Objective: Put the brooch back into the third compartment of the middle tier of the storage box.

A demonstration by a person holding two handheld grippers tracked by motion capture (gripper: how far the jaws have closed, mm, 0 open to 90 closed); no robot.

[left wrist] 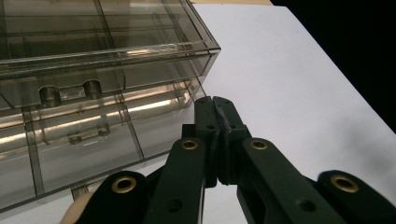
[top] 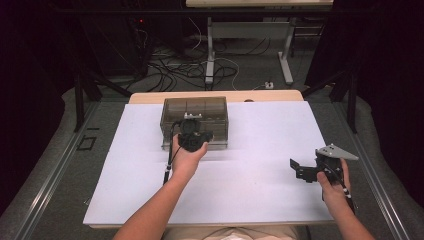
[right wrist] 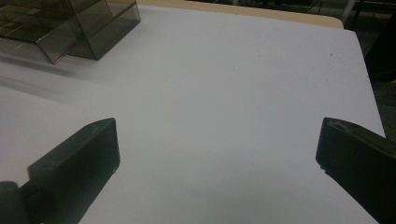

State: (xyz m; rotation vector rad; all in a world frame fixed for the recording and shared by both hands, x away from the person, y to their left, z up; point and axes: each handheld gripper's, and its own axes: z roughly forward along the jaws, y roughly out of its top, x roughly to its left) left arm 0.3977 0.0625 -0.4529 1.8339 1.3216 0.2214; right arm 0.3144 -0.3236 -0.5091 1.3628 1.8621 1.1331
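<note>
hidden: front middle of smoky clear box (top: 172, 112) behind left tool (top: 192, 139) and hand | cut off: box by upper and left edges at 9–12 o'clock in left gripper view; right tool (right wrist: 217, 149) jaw at 3 o'clock by edge | blurred: box near side (right wrist: 70, 39) | unclear: box contents

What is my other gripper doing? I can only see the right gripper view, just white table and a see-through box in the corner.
Observer: Your left gripper is at the front of the clear box; its jaws are shut together on nothing.
Operator: Is anything in the box?
Observer: The left gripper view shows clear dividers inside, and I can't spot anything in those compartments.
Operator: And my right one?
Observer: The right gripper hangs open over the bare white table, far from the box.
</note>
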